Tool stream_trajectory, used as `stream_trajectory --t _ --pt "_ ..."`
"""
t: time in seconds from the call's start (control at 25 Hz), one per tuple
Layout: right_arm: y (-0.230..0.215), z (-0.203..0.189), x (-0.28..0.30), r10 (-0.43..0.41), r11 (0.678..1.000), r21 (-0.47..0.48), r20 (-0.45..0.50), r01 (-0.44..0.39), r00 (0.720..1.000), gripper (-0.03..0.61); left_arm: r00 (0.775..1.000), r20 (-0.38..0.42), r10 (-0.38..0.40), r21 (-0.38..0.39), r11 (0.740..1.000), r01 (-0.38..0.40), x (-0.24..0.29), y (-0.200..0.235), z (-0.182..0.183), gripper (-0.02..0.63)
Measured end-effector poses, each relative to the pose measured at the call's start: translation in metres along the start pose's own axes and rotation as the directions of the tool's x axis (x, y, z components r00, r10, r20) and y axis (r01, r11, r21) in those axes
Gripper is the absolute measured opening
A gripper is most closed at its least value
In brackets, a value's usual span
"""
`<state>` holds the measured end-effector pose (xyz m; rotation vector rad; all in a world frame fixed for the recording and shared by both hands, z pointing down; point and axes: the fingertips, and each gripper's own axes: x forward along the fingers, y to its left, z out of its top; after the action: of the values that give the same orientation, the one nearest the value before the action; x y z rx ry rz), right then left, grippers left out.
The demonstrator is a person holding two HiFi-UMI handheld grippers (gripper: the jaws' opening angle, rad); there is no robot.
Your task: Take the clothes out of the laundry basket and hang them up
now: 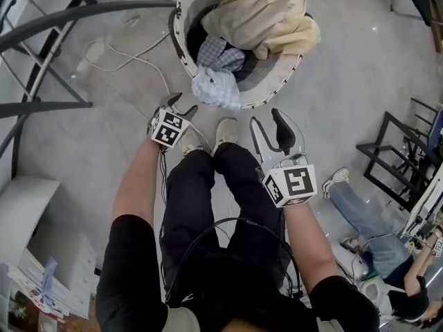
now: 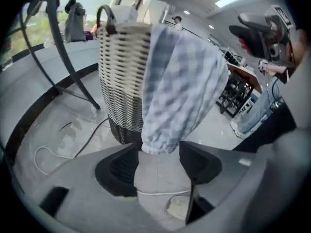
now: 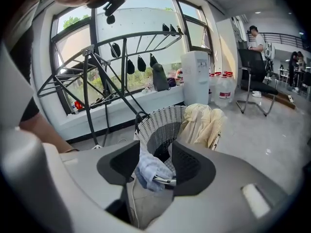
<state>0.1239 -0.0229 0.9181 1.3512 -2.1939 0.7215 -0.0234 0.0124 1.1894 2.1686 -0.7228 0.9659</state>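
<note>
A white-and-dark woven laundry basket (image 1: 277, 75) stands on the floor just ahead of my feet. A cream garment (image 1: 263, 12) is heaped on top of it, and a blue checked cloth (image 1: 216, 87) hangs over its near rim. My left gripper (image 1: 183, 102) is low, close to that cloth. In the left gripper view the checked cloth (image 2: 180, 86) hangs down the basket (image 2: 121, 76), and its hem sits at the tips of the open left gripper (image 2: 159, 152) without being pinched. My right gripper (image 1: 265, 116) is open and empty, short of the basket (image 3: 165, 123). The blue cloth (image 3: 148, 169) shows beyond the right gripper (image 3: 154, 154).
A dark metal drying rack (image 1: 55, 26) stands to the left, its frame (image 3: 97, 67) by the window. A white cable (image 1: 118, 57) lies on the floor beside the basket. A person (image 1: 374, 247) sits on the floor at the right near a black frame (image 1: 394, 151).
</note>
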Motion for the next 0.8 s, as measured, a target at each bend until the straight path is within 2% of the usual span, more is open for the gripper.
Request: stream_trajectory --t 0.2,0.44,0.52,0.72,0.8 --pt "-0.015 -0.020 0.008 -0.016 1.000 -0.023 0.006 0.016 1.000 0.207 0.998 -0.065 -0.020 0.120 0.992 0.028 0.059 0.002 -0.024 0.307" --pt "-0.027 -0.034 0.019 -0.030 0.999 -0.015 0.010 0.031 0.999 0.207 0.995 -0.101 -0.016 0.287 0.957 0.045 0.095 0.005 -0.040 0.314" --pt "-0.027 -0.037 0.023 -0.026 1.000 -0.004 0.011 0.026 1.000 0.207 0.997 -0.083 -0.003 0.320 0.947 0.030 0.100 0.007 -0.039 0.278" --pt "-0.025 -0.043 0.033 -0.014 1.000 -0.010 0.008 0.014 1.000 0.207 0.998 -0.046 0.049 0.399 0.917 -0.027 0.115 0.018 -0.037 0.254" --pt "-0.028 -0.043 0.036 -0.019 1.000 0.010 0.011 0.019 1.000 0.207 0.998 -0.012 0.056 0.397 0.917 -0.046 0.115 0.019 -0.031 0.153"
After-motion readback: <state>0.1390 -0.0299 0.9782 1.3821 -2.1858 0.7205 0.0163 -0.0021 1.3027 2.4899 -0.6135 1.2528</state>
